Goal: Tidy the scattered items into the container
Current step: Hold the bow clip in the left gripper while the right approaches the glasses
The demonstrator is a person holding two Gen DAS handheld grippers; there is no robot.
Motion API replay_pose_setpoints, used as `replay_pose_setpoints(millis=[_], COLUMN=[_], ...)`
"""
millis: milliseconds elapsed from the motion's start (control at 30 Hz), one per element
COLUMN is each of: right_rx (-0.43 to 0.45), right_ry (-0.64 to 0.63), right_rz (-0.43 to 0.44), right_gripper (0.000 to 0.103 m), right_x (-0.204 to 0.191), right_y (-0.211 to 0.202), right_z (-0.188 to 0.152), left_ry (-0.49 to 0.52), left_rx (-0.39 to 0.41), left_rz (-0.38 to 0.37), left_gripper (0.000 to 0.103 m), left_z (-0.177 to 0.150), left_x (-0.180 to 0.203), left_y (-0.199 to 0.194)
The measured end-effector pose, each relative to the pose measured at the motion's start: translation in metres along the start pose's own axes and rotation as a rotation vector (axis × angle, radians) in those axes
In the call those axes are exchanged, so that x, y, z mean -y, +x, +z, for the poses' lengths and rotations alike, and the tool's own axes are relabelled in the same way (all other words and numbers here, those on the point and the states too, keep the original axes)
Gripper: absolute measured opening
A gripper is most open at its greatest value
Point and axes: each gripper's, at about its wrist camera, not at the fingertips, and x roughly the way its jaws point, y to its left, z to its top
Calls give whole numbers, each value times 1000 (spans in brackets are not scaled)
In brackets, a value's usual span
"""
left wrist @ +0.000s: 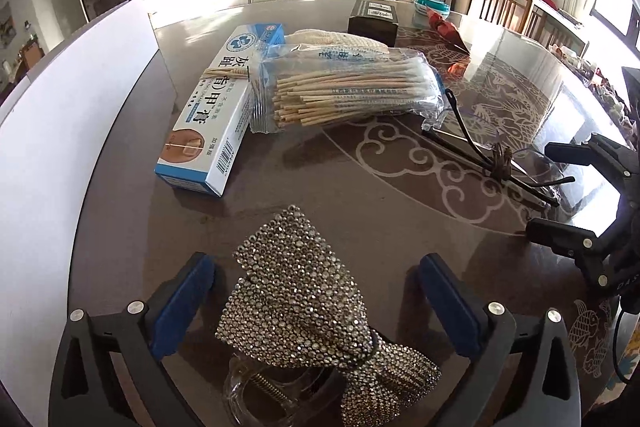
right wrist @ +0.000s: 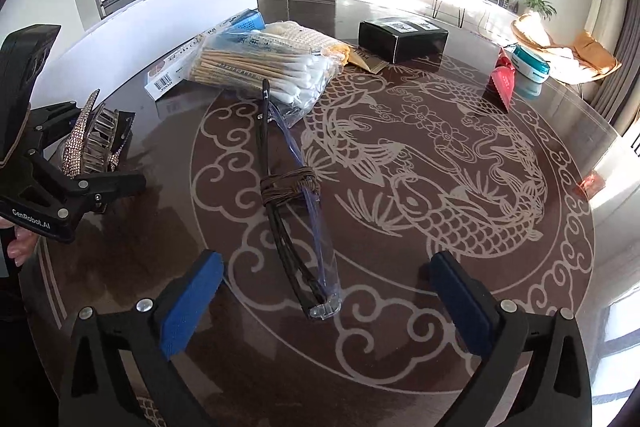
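A rhinestone hair clip (left wrist: 304, 303) lies on the dark table between the open fingers of my left gripper (left wrist: 316, 291); the right wrist view shows it (right wrist: 92, 139) there too. Folded glasses in a clear sleeve, tied with brown cord (right wrist: 296, 203), lie in front of my open, empty right gripper (right wrist: 324, 291); they also show in the left wrist view (left wrist: 496, 159). A bag of cotton swabs (left wrist: 344, 87) and a blue-white ointment box (left wrist: 212, 115) lie further back. The white container wall (left wrist: 60, 115) stands at the left.
A black box (right wrist: 404, 39), a cream knitted pouch (right wrist: 300, 31), a red packet (right wrist: 502, 83) and a teal-lidded tub (right wrist: 530, 67) sit at the far side. The table has a koi pattern under glass (right wrist: 420, 187). Chairs (left wrist: 504, 3) stand beyond.
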Motion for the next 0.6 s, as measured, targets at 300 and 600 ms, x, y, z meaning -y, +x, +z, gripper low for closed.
replay_pose_setpoints(millis=[300,600], right_rx=[1,2], right_ry=[1,1], right_rz=[0,1], right_gripper=[103,103], right_x=[0,0], right_y=[0,1], right_z=[-1,-2], left_ry=[-10,-10], left_rx=[23,23], left_rz=[2,2], left_gripper=[103,103], left_z=[-1,-1], left_x=[0,1], left_y=[2,3])
